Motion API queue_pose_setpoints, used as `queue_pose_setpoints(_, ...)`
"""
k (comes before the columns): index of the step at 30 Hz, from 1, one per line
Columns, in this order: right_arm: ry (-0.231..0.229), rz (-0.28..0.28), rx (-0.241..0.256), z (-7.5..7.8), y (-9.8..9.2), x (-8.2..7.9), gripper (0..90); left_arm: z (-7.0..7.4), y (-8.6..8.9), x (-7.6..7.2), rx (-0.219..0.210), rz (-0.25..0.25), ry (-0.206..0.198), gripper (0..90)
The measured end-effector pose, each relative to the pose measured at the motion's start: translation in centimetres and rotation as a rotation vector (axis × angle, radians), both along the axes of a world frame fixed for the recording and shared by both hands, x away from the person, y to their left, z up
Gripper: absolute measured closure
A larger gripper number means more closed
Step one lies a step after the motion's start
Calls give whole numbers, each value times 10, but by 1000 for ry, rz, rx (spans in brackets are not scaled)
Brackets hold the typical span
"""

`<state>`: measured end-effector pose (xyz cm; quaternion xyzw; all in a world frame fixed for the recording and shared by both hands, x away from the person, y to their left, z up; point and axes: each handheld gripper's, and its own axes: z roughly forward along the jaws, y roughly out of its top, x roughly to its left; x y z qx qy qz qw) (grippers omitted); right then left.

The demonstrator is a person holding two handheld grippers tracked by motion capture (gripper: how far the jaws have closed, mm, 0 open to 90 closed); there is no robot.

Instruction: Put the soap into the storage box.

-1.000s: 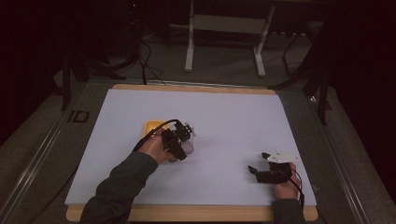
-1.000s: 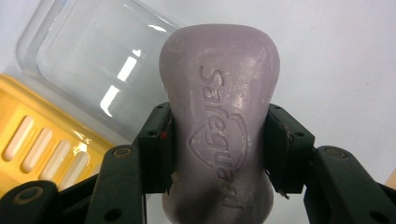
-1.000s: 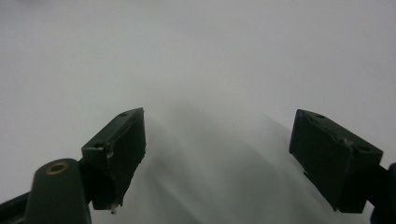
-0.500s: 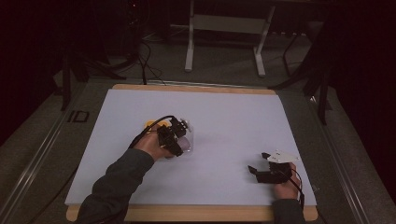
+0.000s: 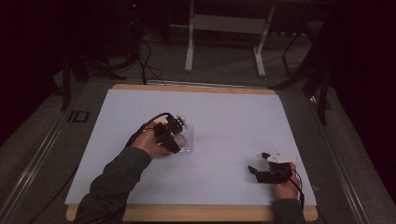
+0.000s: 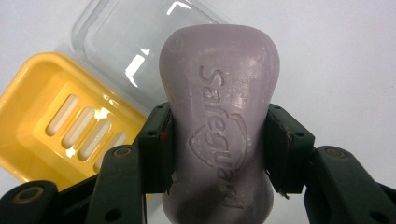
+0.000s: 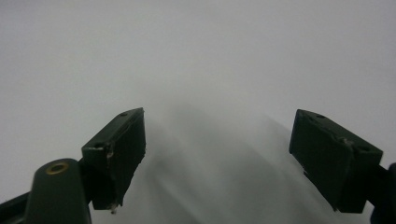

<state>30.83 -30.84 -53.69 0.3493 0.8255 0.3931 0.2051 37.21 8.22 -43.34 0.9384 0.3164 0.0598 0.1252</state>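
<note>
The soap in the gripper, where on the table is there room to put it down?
Plenty: the white sheet lies bare between the two grippers and along the far edge. It is crowded only by the left gripper, where the soap hangs above the yellow dish and clear lid.

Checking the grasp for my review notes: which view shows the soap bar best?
The left gripper view: the purple soap bar sits close up, embossed lettering legible, clamped between both fingers. The high view gives a small purple patch.

Just beyond the held soap bar (image 6: 219, 121), the way is blocked by the yellow soap dish (image 6: 51, 126) and the clear lid (image 6: 135, 42), which lie touching. Open white sheet (image 5: 233, 116) is left between them and the right gripper (image 5: 261, 165).
</note>
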Motion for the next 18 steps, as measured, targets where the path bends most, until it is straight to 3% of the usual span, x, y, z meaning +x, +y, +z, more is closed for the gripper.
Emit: queue_pose_setpoints(18, -1, 1, -1, 0, 0, 0, 182, 1, 13, 5, -7, 37, 2, 500)
